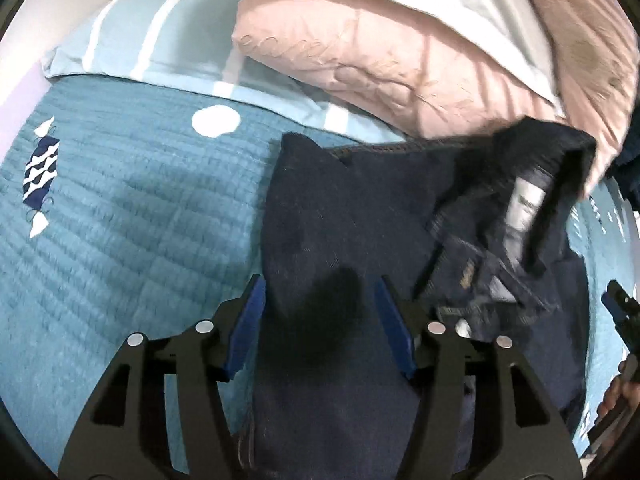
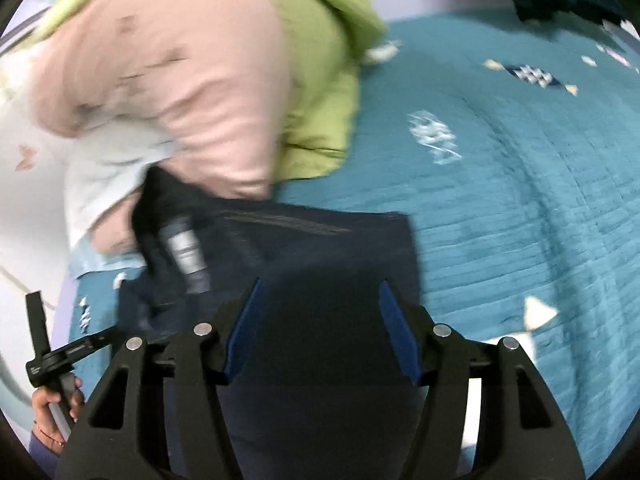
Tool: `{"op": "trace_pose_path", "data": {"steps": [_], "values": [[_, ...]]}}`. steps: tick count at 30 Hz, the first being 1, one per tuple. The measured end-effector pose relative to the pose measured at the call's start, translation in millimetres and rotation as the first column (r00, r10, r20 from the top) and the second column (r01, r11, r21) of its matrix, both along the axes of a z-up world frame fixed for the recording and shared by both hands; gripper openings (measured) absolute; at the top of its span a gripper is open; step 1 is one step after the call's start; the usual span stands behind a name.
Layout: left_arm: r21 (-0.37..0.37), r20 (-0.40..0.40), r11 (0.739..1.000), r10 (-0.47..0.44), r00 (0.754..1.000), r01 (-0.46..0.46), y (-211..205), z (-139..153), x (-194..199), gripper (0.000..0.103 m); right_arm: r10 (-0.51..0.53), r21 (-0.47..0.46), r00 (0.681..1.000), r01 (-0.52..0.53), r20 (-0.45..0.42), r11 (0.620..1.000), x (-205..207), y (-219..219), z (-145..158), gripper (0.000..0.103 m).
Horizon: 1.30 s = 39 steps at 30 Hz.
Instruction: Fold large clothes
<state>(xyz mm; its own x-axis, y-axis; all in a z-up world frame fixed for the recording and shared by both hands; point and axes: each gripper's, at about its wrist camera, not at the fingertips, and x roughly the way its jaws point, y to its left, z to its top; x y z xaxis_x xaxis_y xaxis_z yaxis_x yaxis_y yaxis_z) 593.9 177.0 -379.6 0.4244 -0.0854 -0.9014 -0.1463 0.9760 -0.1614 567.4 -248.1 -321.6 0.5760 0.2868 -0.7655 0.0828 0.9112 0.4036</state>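
Note:
Dark navy jeans [image 1: 352, 216] lie folded on the teal quilt, with the waistband end turned up and showing a grey inner label [image 1: 524, 204]. My left gripper [image 1: 320, 284] hovers open just above the denim, and its blue pads press on nothing. In the right wrist view the same jeans [image 2: 340, 248] fill the lower centre, with the label [image 2: 186, 250] at the left. My right gripper [image 2: 320, 286] also stands open over the cloth with nothing held.
A teal quilted bed cover [image 1: 132, 216] [image 2: 500, 184] spreads around the jeans. A pink pillow [image 1: 360, 64], a light-blue striped pillow [image 1: 160, 32] and a green cushion [image 2: 316, 60] are piled at the far side. A person's hand [image 2: 52, 404] shows at the lower left.

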Motion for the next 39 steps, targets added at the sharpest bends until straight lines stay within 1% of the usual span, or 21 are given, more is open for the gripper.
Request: {"op": "trace_pose_path", "data": {"steps": [1, 3, 5, 7, 10, 14, 18, 20, 22, 23, 24, 25, 27, 28, 29, 30, 32, 34, 35, 39], "values": [[0.005, -0.007, 1.0, 0.002, 1.0, -0.002, 1, -2, 5, 0.058, 0.002, 0.0, 1.0, -0.002, -0.027, 1.0, 5, -7, -7, 0.057], [0.015, -0.024, 1.0, 0.002, 1.0, -0.001, 2, -8, 15, 0.058, -0.007, -0.009, 0.999, 0.007, -0.048, 1.0, 12, -14, -16, 0.057], [0.01, -0.042, 1.0, -0.004, 0.999, 0.005, 4, -12, 23, 0.058, 0.018, 0.052, 0.996, -0.014, -0.083, 0.999, 21, -18, -30, 0.057], [0.012, -0.051, 1.0, -0.004, 0.999, 0.005, 5, -16, 28, 0.058, 0.032, 0.071, 0.994, -0.025, -0.1, 0.997, 28, -18, -38, 0.057], [0.012, -0.058, 1.0, -0.01, 0.998, 0.011, 6, -22, 36, 0.061, 0.058, 0.085, 0.993, -0.049, -0.107, 0.995, 36, -14, -46, 0.057], [0.011, -0.054, 1.0, -0.025, 0.998, 0.025, 7, -24, 47, 0.063, 0.059, 0.103, 0.993, -0.048, -0.105, 0.993, 47, -16, -52, 0.059], [0.021, -0.067, 0.999, -0.038, 0.997, 0.039, 8, -28, 61, 0.067, 0.084, 0.079, 0.991, -0.076, -0.104, 0.994, 55, -12, -56, 0.062], [0.018, -0.076, 0.999, -0.038, 0.996, 0.039, 8, -28, 67, 0.067, 0.087, 0.069, 0.991, -0.08, -0.099, 0.994, 57, -12, -56, 0.06], [0.01, -0.074, 0.999, -0.036, 0.997, 0.037, 7, -26, 70, 0.061, 0.088, 0.034, 0.992, -0.086, -0.087, 0.996, 57, -11, -54, 0.043], [0.007, -0.073, 0.999, -0.043, 0.996, 0.044, 5, -24, 77, 0.054, 0.088, 0.028, 0.993, -0.086, -0.083, 0.996, 56, -12, -53, 0.038], [0.016, -0.074, 0.998, -0.058, 0.996, 0.059, 1, -23, 78, 0.048, 0.086, 0.032, 0.993, -0.084, -0.076, 0.996, 54, -14, -51, 0.029], [0.026, -0.071, 0.997, -0.071, 0.995, 0.073, -4, -22, 81, 0.045, 0.095, 0.057, 0.993, -0.091, -0.065, 0.994, 53, -17, -51, 0.019], [0.033, -0.061, 0.996, -0.086, 0.994, 0.089, -13, -18, 78, 0.024, 0.12, 0.107, 0.992, -0.114, -0.051, 0.988, 51, -19, -51, 0.005], [0.045, -0.055, 0.995, -0.087, 0.995, 0.09, -16, -16, 79, 0.019, 0.125, 0.1, 0.991, -0.121, -0.039, 0.988, 49, -18, -47, 0.003], [0.041, -0.043, 0.995, -0.093, 0.995, 0.095, -17, -13, 78, 0.014, 0.133, 0.098, 0.991, -0.13, -0.018, 0.987, 46, -17, -42, 0.003], [0.036, -0.018, 0.995, -0.095, 0.995, 0.096, -17, -6, 76, 0.013, 0.133, 0.099, 0.991, -0.133, 0.008, 0.986, 42, -18, -35, 0.003], [0.014, 0.027, 0.994, -0.109, 0.994, 0.108, -17, 9, 68, 0.012, 0.129, 0.13, 0.99, -0.134, 0.05, 0.982, 33, -23, -22, 0.002], [-0.021, 0.069, 0.991, -0.131, 0.989, 0.133, -15, 26, 60, 0.012, 0.137, 0.141, 0.987, -0.148, 0.088, 0.979, 22, -27, -7, 0.002], [-0.026, 0.084, 0.989, -0.14, 0.987, 0.143, -15, 33, 56, 0.012, 0.142, 0.149, 0.984, -0.157, 0.104, 0.976, 16, -28, 2, 0.002], [-0.065, 0.13, 0.986, -0.146, 0.981, 0.155, -14, 62, 31, 0.012, 0.14, 0.179, 0.983, -0.16, 0.115, 0.971, -1, -35, 21, 0.002]]}}
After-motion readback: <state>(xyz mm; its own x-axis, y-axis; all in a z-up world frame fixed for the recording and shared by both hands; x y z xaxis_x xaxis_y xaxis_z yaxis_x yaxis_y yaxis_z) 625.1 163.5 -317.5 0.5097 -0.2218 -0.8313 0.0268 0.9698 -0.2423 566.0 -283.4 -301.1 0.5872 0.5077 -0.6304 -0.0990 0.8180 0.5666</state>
